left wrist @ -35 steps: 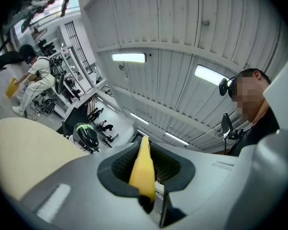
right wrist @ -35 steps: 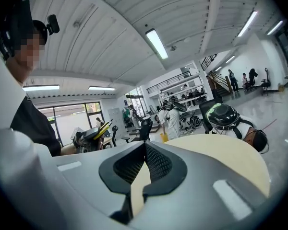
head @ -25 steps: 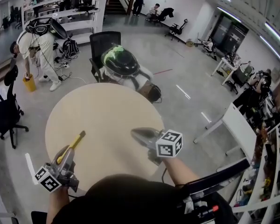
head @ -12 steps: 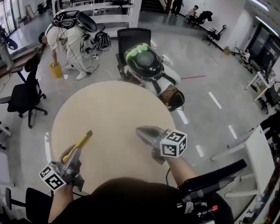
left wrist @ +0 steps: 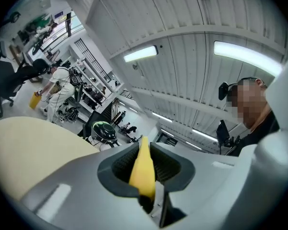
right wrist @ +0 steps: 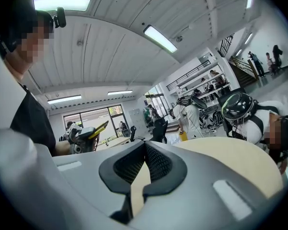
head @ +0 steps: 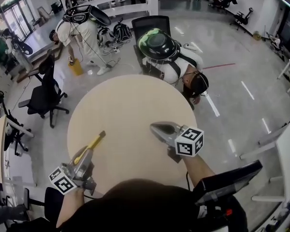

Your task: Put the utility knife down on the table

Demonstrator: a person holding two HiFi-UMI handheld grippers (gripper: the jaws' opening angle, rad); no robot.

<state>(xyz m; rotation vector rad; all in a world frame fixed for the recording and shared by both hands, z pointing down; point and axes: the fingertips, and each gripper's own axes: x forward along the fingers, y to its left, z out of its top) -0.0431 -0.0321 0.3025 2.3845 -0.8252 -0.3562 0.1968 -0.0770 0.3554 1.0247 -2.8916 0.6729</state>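
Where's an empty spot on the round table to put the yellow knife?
The round beige tabletop is bare. The biggest free patch runs from the left claw, shut on the yellow utility knife, and the right claw out to the far rim. It is crowded only past that rim, where a person in white bends.

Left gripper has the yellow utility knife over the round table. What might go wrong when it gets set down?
1. The left gripper clamps the utility knife near one end, so much of it juts past the jaws. If the far tip lands first, it may twist in the grip.
2. It hangs close to the near-left edge of the table. Released there, it might slide off onto the floor.
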